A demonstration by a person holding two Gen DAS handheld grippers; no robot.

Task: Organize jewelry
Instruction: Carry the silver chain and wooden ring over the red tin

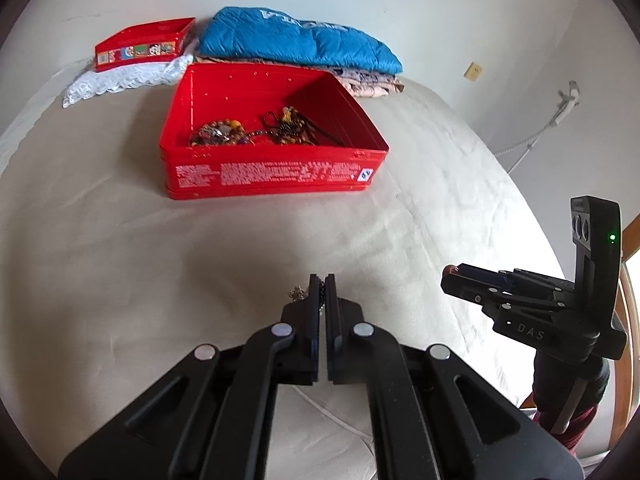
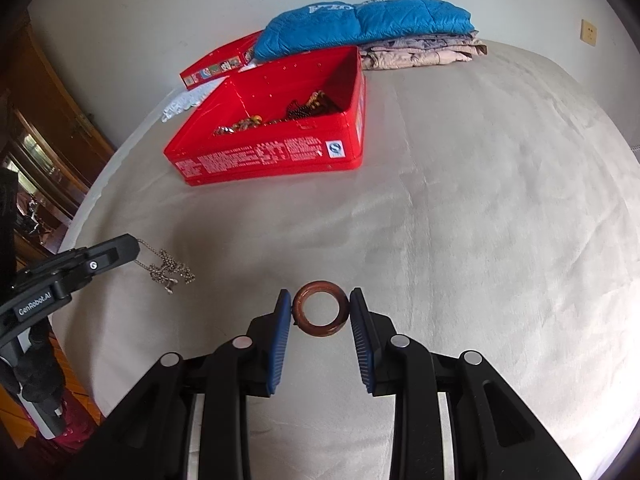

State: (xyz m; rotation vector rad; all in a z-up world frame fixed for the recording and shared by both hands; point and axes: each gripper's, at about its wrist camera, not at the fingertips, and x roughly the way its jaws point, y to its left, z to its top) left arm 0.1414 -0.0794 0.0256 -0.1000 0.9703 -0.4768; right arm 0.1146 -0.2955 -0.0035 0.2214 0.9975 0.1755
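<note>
My left gripper (image 1: 324, 278) is shut on a thin silver chain (image 1: 297, 292). In the right wrist view the chain (image 2: 170, 271) trails from the left gripper (image 2: 134, 245) in a loose bunch low over the beige bedcover (image 2: 460, 240). My right gripper (image 2: 320, 293) is shut on a brown ring (image 2: 320, 313), one blue pad pressing each side. The left wrist view shows the right gripper (image 1: 450, 276) to the right, level with mine. Further back lies an open red tin (image 1: 272, 176) (image 2: 260, 156) holding beaded jewelry (image 1: 224, 132) (image 2: 308, 110).
Behind the tin a red lid (image 1: 140, 46) lies on white lace cloth (image 1: 120, 80), beside folded clothes topped by a blue quilted jacket (image 1: 296, 40) (image 2: 360, 24). A white wall runs behind the bed. Dark wooden furniture (image 2: 48, 120) stands off the left edge.
</note>
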